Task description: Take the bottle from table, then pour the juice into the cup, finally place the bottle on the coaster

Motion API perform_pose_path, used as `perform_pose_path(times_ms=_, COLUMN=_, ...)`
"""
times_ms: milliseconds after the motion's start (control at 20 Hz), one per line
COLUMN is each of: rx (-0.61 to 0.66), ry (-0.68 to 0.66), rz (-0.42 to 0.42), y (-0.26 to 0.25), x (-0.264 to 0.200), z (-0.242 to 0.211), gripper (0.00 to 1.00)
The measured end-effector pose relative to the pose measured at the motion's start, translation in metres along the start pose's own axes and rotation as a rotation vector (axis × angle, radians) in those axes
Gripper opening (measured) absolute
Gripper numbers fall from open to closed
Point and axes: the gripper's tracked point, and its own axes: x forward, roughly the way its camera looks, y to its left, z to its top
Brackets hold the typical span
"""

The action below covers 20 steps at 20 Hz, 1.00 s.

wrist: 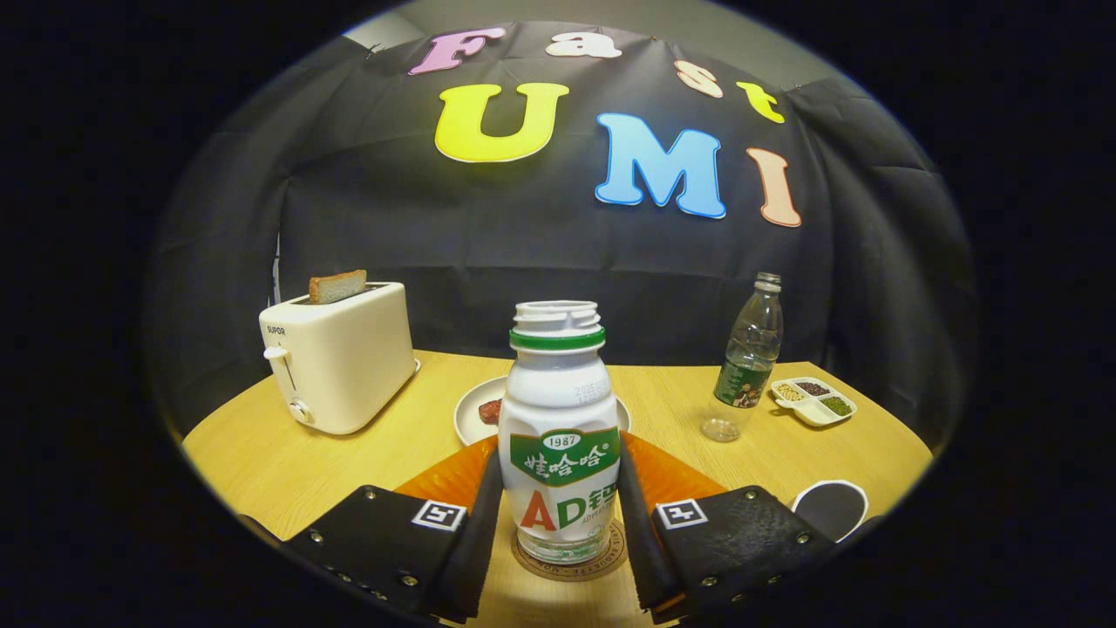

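Observation:
A white juice bottle [559, 410] with a green neck ring and no cap stands upright on a round coaster [571, 563] on the wooden table. My gripper [561, 455] holds it at label height, one finger against each side, so it is shut on the bottle. The bottle's clear base rests on the coaster between the fingers. A dark cup with a white rim [830, 508] sits just right of the right finger, partly hidden by the gripper's body.
An orange mat [671, 475] and a white plate [471, 410] with a dark red piece of food lie behind the bottle. A cream toaster [340, 358] with toast stands far left. A clear plastic bottle [748, 358] and a small divided dish [815, 399] are far right.

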Motion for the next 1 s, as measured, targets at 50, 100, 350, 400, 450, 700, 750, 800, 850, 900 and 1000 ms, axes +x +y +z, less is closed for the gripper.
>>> perform_pose_path(times_ms=50, rx=-0.002, ry=-0.006, rz=0.0, y=0.0, x=0.0, z=0.001, gripper=0.65)
perform_pose_path(times_ms=100, rx=-0.003, ry=-0.015, rz=0.0, y=0.0, x=0.002, z=0.0, gripper=0.65)
perform_pose_path(times_ms=350, rx=0.024, ry=-0.019, rz=-0.018, y=0.001, x=0.002, z=-0.001, gripper=0.72)
perform_pose_path(times_ms=400, rx=0.035, ry=-0.018, rz=-0.02, y=0.002, x=0.001, z=-0.001, gripper=0.74)
perform_pose_path(times_ms=450, rx=0.047, ry=-0.023, rz=-0.02, y=0.003, x=-0.002, z=0.002, gripper=0.74)
perform_pose_path(times_ms=700, rx=0.045, ry=-0.071, rz=-0.036, y=-0.003, x=0.0, z=0.009, gripper=0.95)
perform_pose_path(times_ms=750, rx=0.049, ry=-0.074, rz=-0.029, y=-0.002, x=-0.001, z=0.011, gripper=0.95)
perform_pose_path(times_ms=800, rx=0.05, ry=-0.086, rz=-0.025, y=-0.001, x=-0.004, z=0.015, gripper=0.96)
perform_pose_path(times_ms=850, rx=0.049, ry=-0.1, rz=-0.021, y=-0.001, x=-0.005, z=0.021, gripper=0.97)
perform_pose_path(times_ms=900, rx=0.048, ry=-0.116, rz=-0.016, y=-0.002, x=-0.01, z=0.031, gripper=0.96)
perform_pose_path(times_ms=1000, rx=0.035, ry=-0.137, rz=-0.021, y=-0.009, x=-0.034, z=0.06, gripper=0.96)
